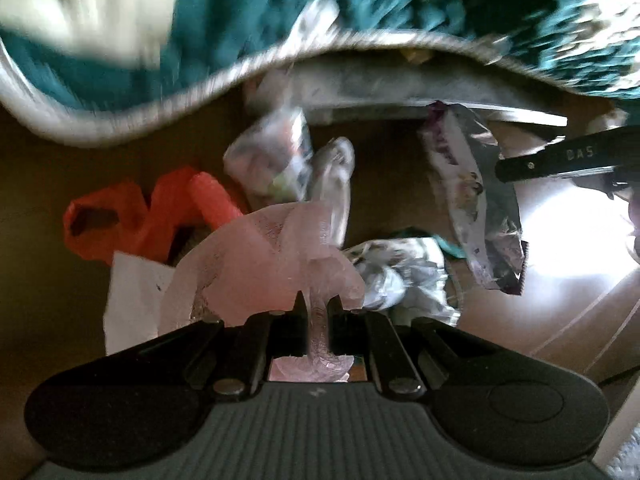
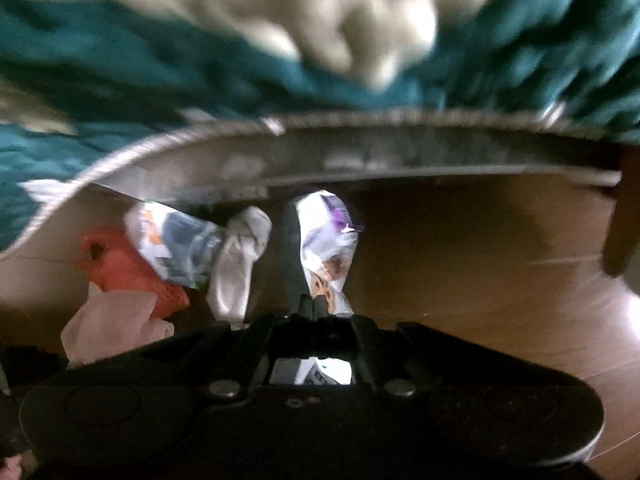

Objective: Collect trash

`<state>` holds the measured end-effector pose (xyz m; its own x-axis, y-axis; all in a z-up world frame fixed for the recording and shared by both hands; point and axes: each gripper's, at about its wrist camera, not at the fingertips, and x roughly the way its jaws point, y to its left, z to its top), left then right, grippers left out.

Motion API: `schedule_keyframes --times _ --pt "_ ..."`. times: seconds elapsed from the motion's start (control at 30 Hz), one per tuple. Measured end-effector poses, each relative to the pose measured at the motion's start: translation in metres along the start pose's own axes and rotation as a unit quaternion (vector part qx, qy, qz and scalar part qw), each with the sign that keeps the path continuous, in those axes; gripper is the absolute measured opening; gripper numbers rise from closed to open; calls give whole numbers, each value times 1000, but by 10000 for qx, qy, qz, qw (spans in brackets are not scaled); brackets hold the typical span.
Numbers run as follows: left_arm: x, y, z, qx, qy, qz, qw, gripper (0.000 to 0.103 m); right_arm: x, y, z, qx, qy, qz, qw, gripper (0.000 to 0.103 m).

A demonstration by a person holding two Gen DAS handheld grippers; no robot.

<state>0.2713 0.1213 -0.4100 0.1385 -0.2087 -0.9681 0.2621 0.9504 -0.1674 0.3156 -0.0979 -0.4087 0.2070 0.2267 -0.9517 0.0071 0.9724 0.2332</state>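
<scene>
While teal rug [image 1: 248, 24] edges brown floor [image 1: 36, 184] — L fingers [image 1: 318, 312] pinch pink bag [image 1: 256, 264], R fingers [image 2: 312, 304] pinch wrapper [image 2: 328, 240].

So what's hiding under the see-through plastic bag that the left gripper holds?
Under the clear plastic bag lie a red plastic bag and white paper on the brown floor. The rest is covered.

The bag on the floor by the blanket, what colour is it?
Red-orange. The bag shows best in the left wrist view.
</scene>
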Motion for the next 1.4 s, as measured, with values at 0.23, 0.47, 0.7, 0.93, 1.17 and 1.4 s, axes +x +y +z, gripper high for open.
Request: schedule_keyframes --times 0.23,0.47,0.7,0.93,1.17,1.4 --pt "-83 -35 4 623 -415 -55 9972 8 -98 19 -22 -763 -487 105 9958 0" --pt "-176 -58 7 209 -968 -27 9951 8 -170 19 -38 -1361 -792 224 9873 0" --pt "-230 -90 9 -979 -1772 -114 9792 8 -135 15 -37 -1530 -516 416 9860 26" --pt "-209 -76 19 -1405 -1691 -192 9754 8 -51 15 -16 -1874 36 337 9817 36" --pt "-195 -37 34 -1723 -1614 321 9712 8 44 39 -9 -2712 329 -60 9619 37" --pt "-178 -30 40 -1754 -1431 133 9740 8 111 54 -16 -3165 492 -743 9444 37"
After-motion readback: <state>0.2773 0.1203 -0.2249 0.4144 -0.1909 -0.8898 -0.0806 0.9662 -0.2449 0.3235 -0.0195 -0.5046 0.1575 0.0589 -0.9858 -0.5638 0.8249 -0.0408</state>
